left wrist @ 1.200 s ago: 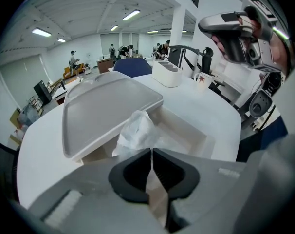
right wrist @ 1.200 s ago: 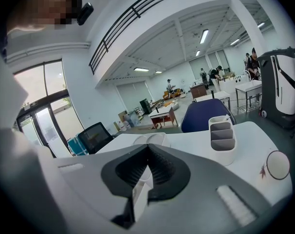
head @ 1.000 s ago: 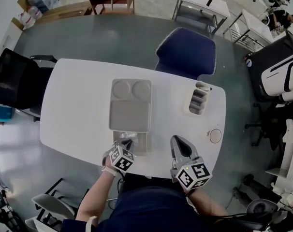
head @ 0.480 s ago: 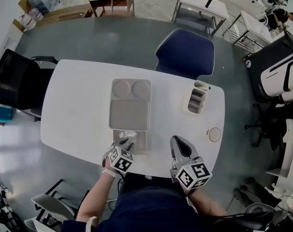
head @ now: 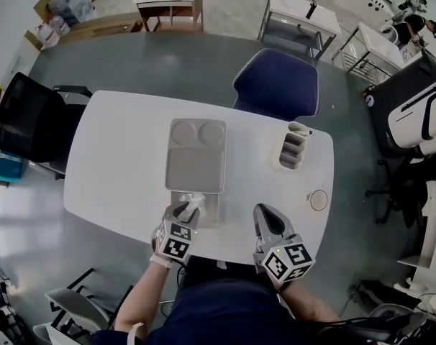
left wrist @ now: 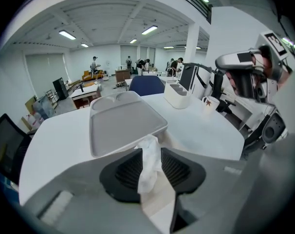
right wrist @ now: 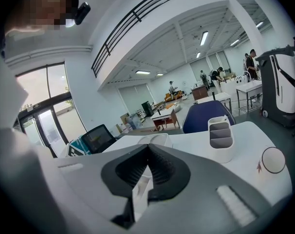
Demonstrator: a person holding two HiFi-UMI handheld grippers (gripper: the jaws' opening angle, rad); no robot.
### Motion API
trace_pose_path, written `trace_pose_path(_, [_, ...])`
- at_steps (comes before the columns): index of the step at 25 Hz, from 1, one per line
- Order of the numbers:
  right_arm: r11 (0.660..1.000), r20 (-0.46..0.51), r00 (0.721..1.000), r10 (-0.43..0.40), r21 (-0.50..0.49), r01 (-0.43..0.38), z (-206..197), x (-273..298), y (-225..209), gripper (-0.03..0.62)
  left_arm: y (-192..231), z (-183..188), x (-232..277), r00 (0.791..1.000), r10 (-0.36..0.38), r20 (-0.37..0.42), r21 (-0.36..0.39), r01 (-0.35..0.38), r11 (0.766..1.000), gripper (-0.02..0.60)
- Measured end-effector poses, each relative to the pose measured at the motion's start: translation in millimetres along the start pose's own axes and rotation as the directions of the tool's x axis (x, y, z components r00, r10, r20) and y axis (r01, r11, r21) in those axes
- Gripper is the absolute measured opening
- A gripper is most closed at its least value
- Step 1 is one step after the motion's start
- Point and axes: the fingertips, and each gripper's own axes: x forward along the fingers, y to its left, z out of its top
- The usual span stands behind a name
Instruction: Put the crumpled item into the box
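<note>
The crumpled white tissue (head: pixel 194 199) sits in the small open box (head: pixel 212 210) at the table's near edge, just below the grey tray (head: pixel 196 167). My left gripper (head: pixel 183 211) hovers over the box's left side. Its jaws are opening. In the left gripper view the tissue (left wrist: pixel 148 162) hangs loose between the ribbed pads (left wrist: pixel 129 168), with the box's pale floor (left wrist: pixel 157 201) underneath. My right gripper (head: pixel 265 215) rests near the table edge to the right of the box, jaws together and nothing held; its pads (right wrist: pixel 159 165) meet at the tips.
A white divided organizer (head: pixel 293 149) stands at the right of the table, and a round white cup (head: pixel 319 200) sits nearer the edge. A blue chair (head: pixel 277 81) is behind the table and a black chair (head: pixel 27 117) at its left.
The left gripper's jaws have spread and it has drawn back a little toward me. The tissue now shows more plainly in the box. The right gripper has not moved.
</note>
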Motion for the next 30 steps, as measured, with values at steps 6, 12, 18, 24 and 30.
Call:
trace_pose_path(6, [1.0, 0.011, 1.0, 0.014, -0.01, -0.014, 3.7, -7.1, 5.8, 0.002, -0.1, 18.8, -24.6, 0.995, 0.018, 0.094, -0.048, -0.013, 0.999, 0.129])
trace_pose_path(12, [0.999, 0.022, 0.999, 0.027, -0.024, -0.027, 7.4, -14.3, 13.7, 0.002, 0.9, 36.8, -57.8, 0.985, 0.044, 0.168, -0.063, -0.033, 0.997, 0.127])
trace_pose_path(18, [0.998, 0.039, 0.998, 0.042, -0.037, -0.041, 13.8, -19.9, 22.5, 0.002, -1.2, 43.2, -78.7, 0.975, 0.058, 0.214, -0.086, -0.041, 0.995, 0.124])
trace_pose_path(24, [0.998, 0.056, 0.997, 0.046, -0.046, -0.044, 21.5, -24.6, 26.9, 0.002, -4.3, 62.0, -103.2, 0.955, 0.067, 0.29, -0.098, -0.04, 0.994, 0.119])
trace_pose_path(30, [0.998, 0.088, 0.995, 0.044, -0.053, -0.04, 32.6, -31.1, 29.4, 0.002, -15.3, 87.6, -130.5, 0.932, 0.047, 0.359, -0.084, -0.018, 0.996, 0.117])
